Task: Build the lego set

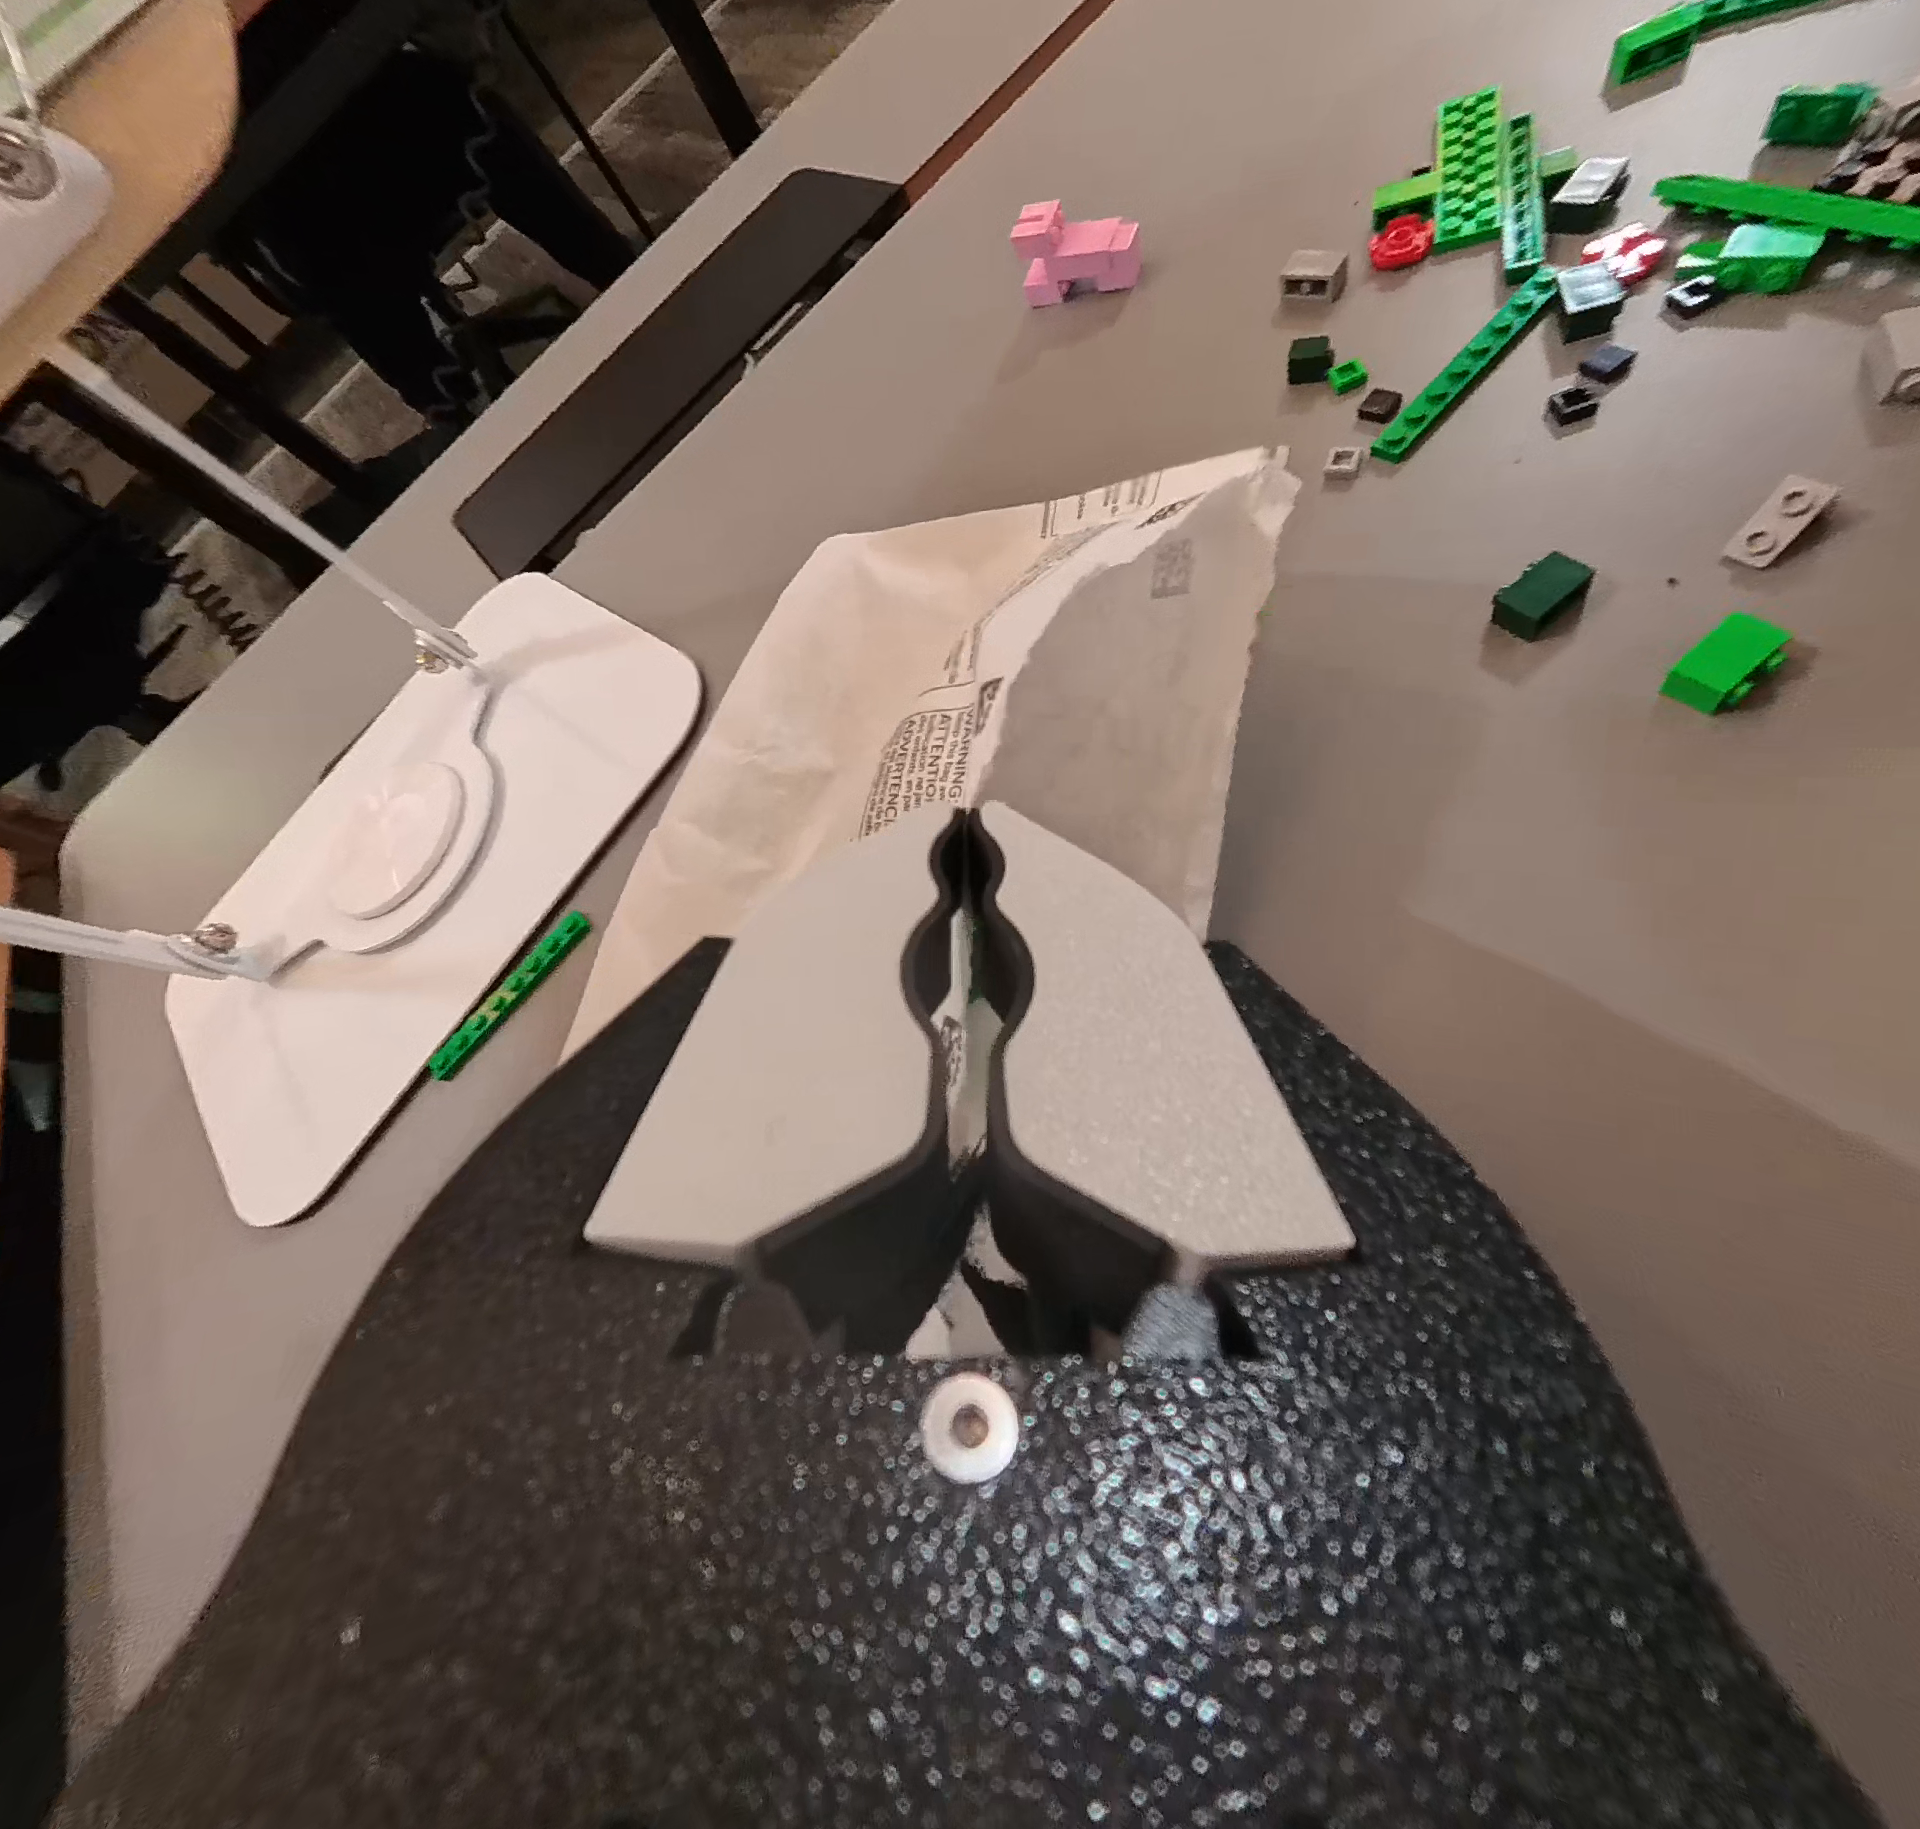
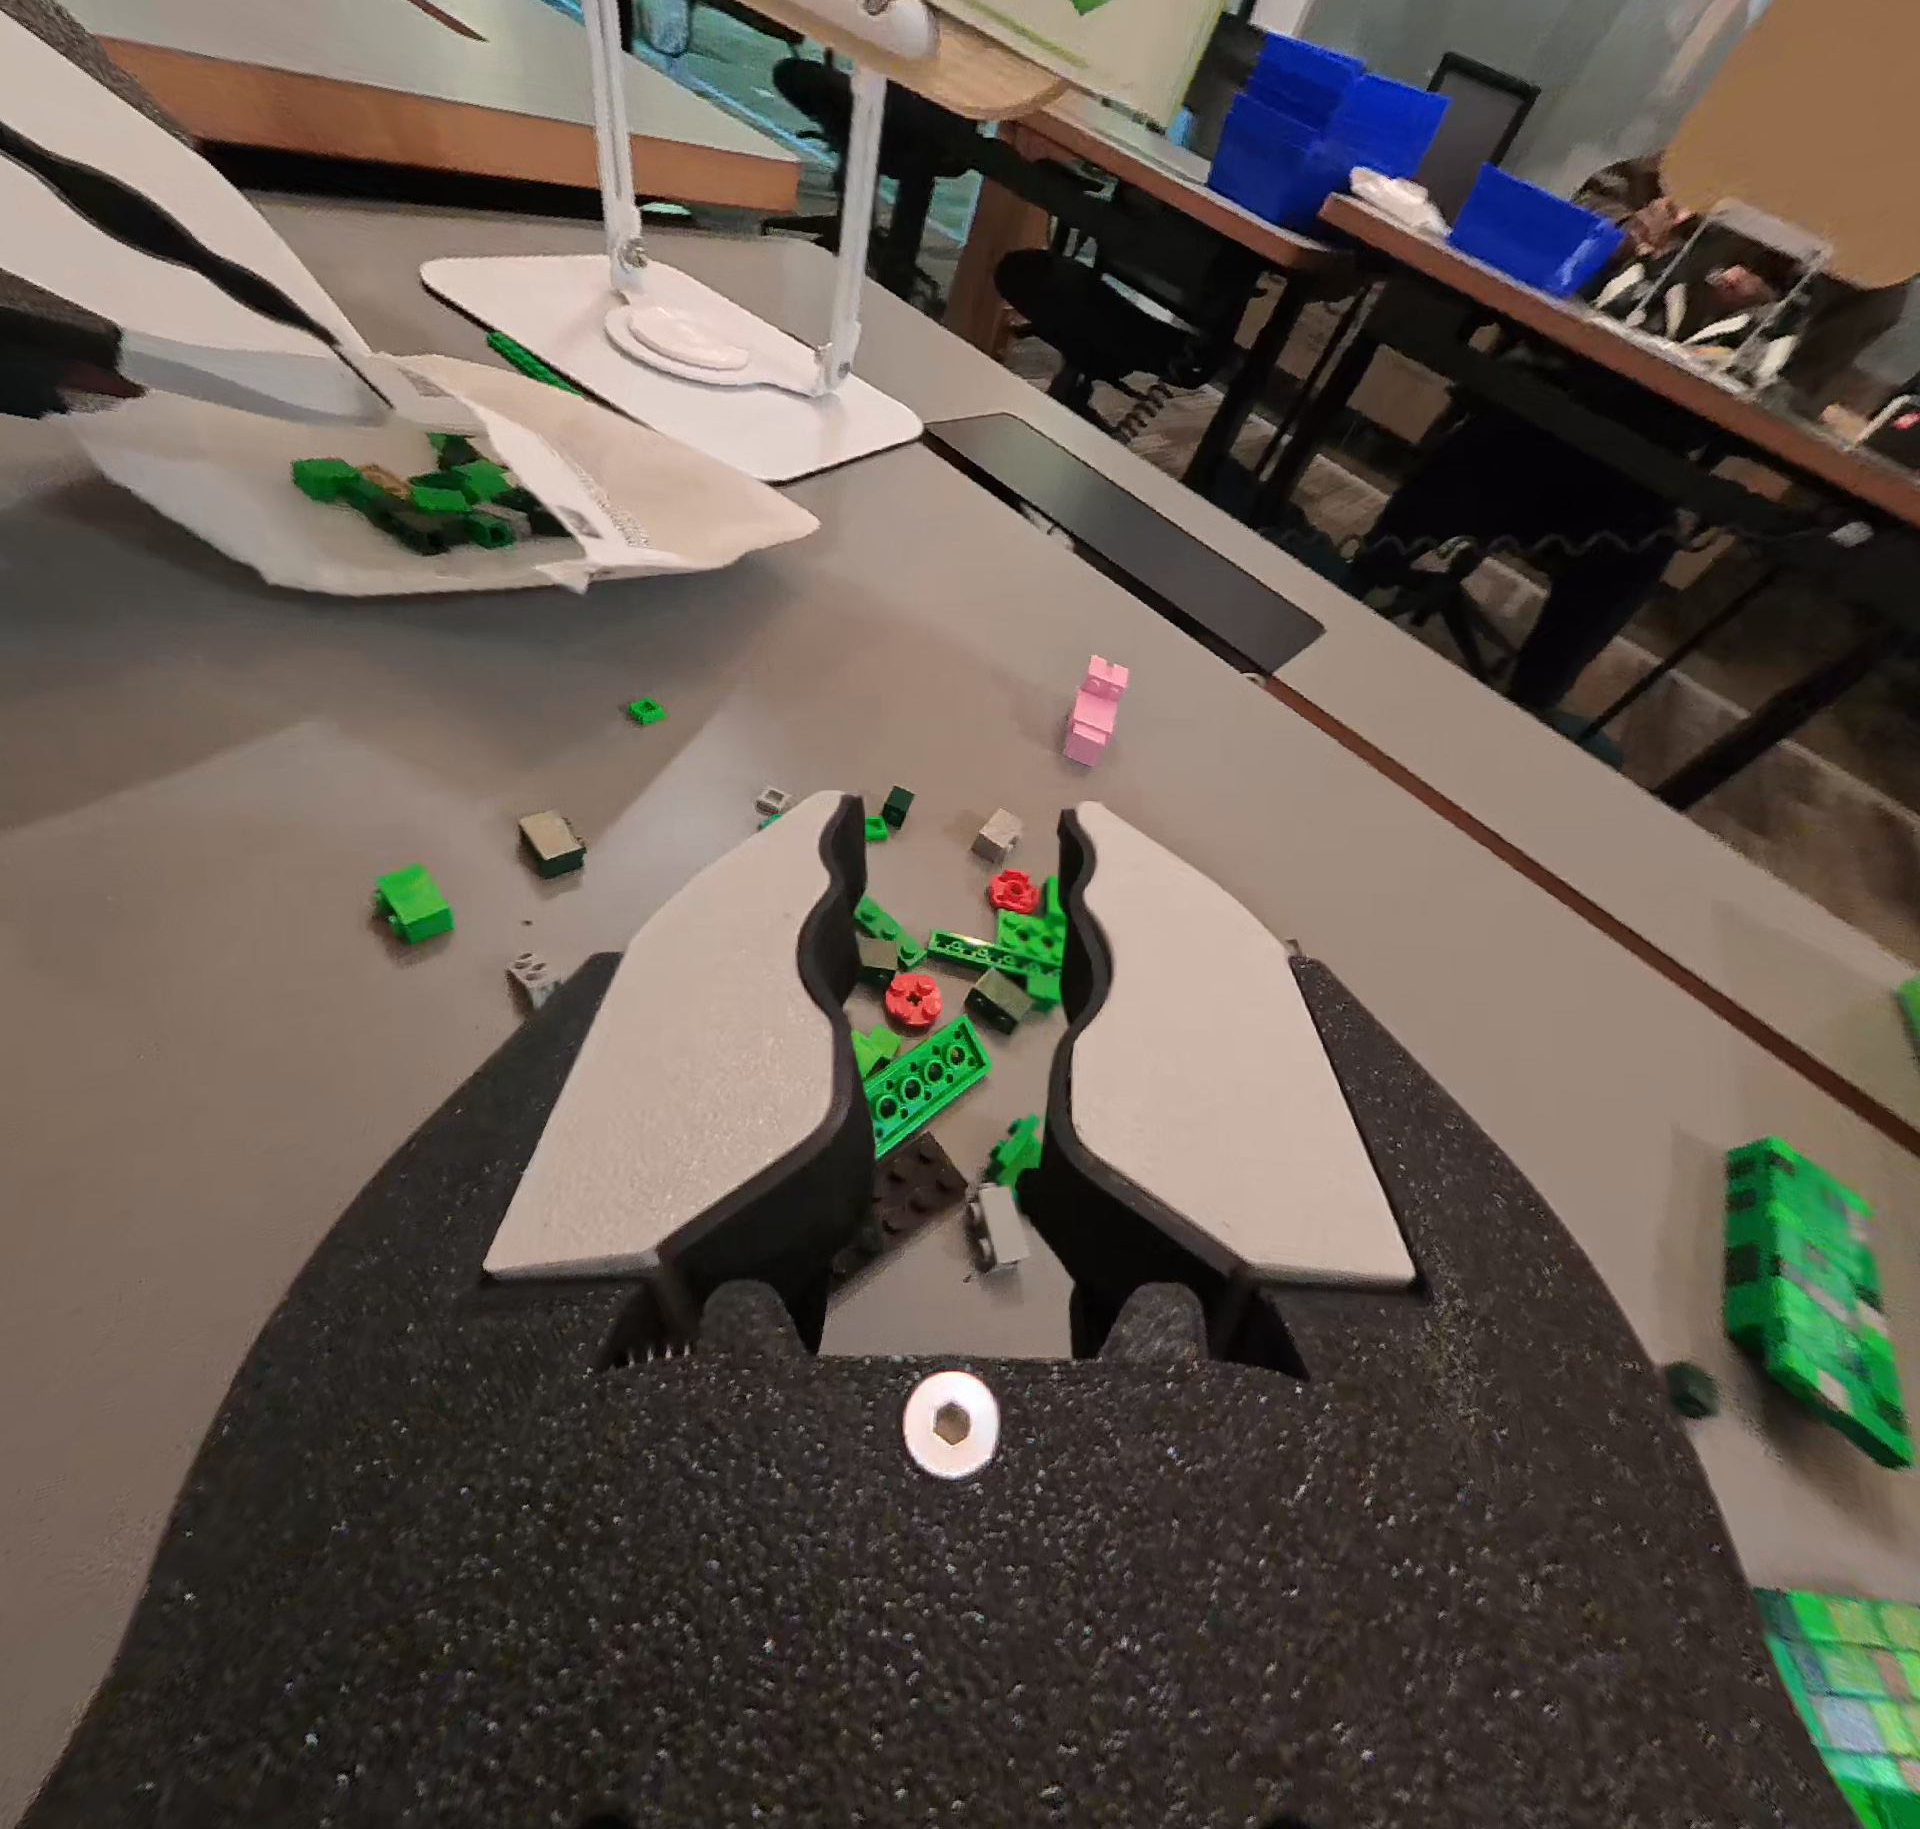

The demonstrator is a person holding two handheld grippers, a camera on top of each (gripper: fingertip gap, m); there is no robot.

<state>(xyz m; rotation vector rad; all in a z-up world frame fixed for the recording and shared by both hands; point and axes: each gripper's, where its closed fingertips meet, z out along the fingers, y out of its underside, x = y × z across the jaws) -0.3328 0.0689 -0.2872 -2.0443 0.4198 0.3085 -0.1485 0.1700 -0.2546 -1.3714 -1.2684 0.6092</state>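
Pinching paper bag (image 1: 1132, 657) in left claw (image 1: 971, 823); right claw (image 2: 961, 813) agape over loose bricks (image 2: 935, 1000).

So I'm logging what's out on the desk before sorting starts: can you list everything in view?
paper bag: one, white, torn open, lifted at the left, green bricks inside
loose bricks: many, mostly green, some grey, dark and red, scattered mid-table
pink pig figure: one, standing beyond the pile
green built blocks: two, right edge of the table
green strip plate: one, beside the stand base
white stand: one, far left of the table
black panel: one, set in the table's far edge
blue bins: several, on the next desk
left gripper: shut on the bag
right gripper: open, over the pile
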